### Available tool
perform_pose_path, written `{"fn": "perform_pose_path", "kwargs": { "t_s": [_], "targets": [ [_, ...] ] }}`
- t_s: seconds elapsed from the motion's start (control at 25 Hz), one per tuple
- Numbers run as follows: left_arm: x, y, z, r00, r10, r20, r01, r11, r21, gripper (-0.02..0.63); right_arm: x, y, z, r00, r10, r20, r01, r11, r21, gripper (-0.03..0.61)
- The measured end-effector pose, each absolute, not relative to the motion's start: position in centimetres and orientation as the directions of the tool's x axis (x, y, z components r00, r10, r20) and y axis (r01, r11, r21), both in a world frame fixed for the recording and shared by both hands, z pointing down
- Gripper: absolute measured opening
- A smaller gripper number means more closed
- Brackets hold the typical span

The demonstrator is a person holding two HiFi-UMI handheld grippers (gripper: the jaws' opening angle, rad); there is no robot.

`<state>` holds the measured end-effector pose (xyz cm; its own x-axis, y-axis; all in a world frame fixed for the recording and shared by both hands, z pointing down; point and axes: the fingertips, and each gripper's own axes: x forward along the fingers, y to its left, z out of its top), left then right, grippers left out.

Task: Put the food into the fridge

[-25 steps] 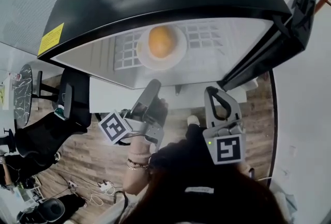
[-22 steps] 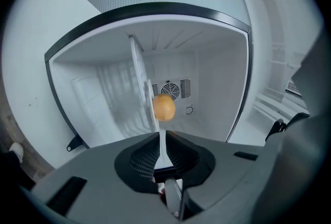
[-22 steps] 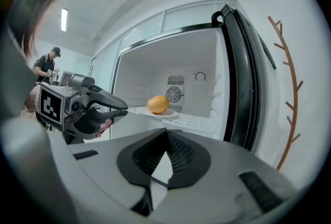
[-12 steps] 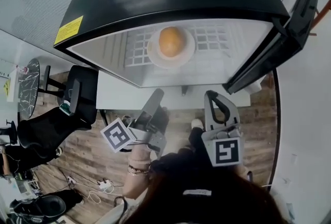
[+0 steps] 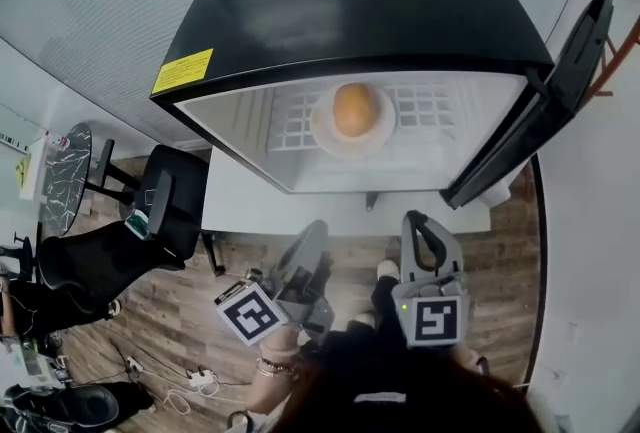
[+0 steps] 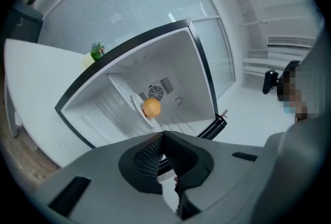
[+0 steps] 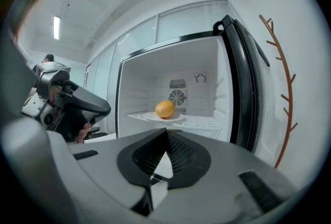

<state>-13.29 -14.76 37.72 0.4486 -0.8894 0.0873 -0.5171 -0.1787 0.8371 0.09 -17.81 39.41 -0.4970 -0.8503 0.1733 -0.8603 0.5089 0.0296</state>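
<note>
While the round orange food (image 5: 355, 109) sits on a white plate (image 5: 325, 129) on the wire shelf (image 5: 432, 106) inside the black fridge (image 5: 350, 11), its door (image 5: 562, 86) stands open at the right. Well apart from it, the left gripper (image 5: 312, 233) and right gripper (image 5: 415, 219) each have their jaws pressed together at the tips, empty.

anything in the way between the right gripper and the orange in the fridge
Nothing visible does: the door stands open, and the orange on its plate lies straight ahead of the right gripper.
</note>
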Motion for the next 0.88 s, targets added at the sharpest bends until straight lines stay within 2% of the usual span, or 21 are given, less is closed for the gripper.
{"fn": "perform_pose_path", "kwargs": {
  "t_s": [0.16,0.4,0.68,0.88],
  "targets": [
    [-13.7,-13.0,36.6,0.43,-0.898,0.096,-0.655,-0.236,0.718,-0.002,-0.1,-15.9,39.0,-0.478,-0.861,0.174,-0.869,0.493,0.052,0.002],
    [-14.1,-9.2,35.6,0.401,-0.907,0.13,-0.805,-0.282,0.522,-0.002,-0.5,-11.8,36.5,-0.476,-0.875,0.081,-0.876,0.48,0.039,0.002],
    [-14.9,-4.8,35.0,0.362,-0.92,0.147,-0.878,-0.284,0.386,-0.001,-0.5,-6.4,35.5,-0.443,-0.894,0.067,-0.892,0.447,0.064,0.002],
    [-14.9,-1.7,35.2,0.344,-0.925,0.162,-0.92,-0.298,0.256,0.0,-0.8,-2.8,34.1,-0.469,-0.883,0.002,-0.881,0.468,0.074,0.002]
  ]
}}
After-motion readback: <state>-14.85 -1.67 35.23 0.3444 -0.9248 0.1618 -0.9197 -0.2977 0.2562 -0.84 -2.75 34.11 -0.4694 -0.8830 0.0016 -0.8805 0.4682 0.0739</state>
